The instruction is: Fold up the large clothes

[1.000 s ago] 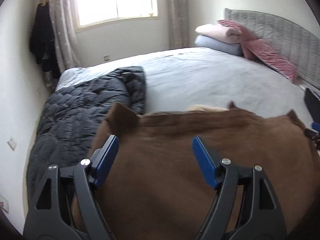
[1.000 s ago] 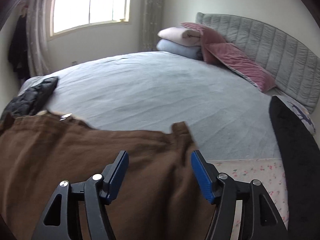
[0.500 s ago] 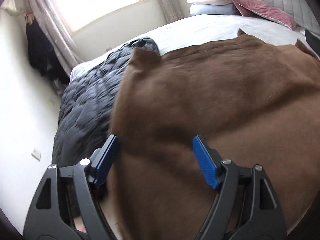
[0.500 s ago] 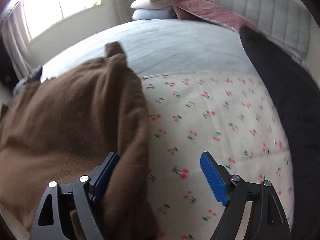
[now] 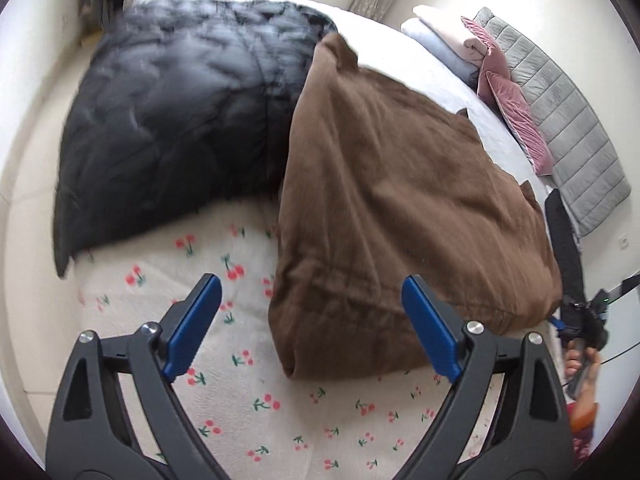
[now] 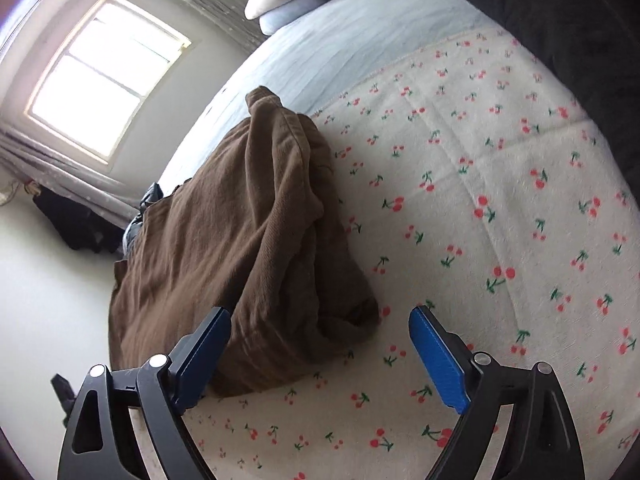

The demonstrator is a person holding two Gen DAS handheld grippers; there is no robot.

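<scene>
A large brown garment (image 5: 400, 200) lies folded over on the bed, its near folded edge on the cherry-print blanket (image 5: 280, 408). My left gripper (image 5: 312, 328) is open and empty, just above the garment's near left corner. In the right wrist view the same brown garment (image 6: 240, 240) lies bunched to the left. My right gripper (image 6: 320, 360) is open and empty, its left finger beside the garment's near edge, its right finger over the cherry-print blanket (image 6: 500, 220).
A dark quilted duvet (image 5: 180, 112) lies left of the garment. Folded pillows and pink cushions (image 5: 480, 52) sit by the grey headboard (image 5: 568, 120). A black fabric (image 6: 560, 20) lies along the bed's right side. A window (image 6: 104, 76) is behind.
Both grippers have pulled back toward the bed's near edge and tilted downward. The brown garment now lies farther from the fingers, with the cherry-print blanket showing under both grippers.
</scene>
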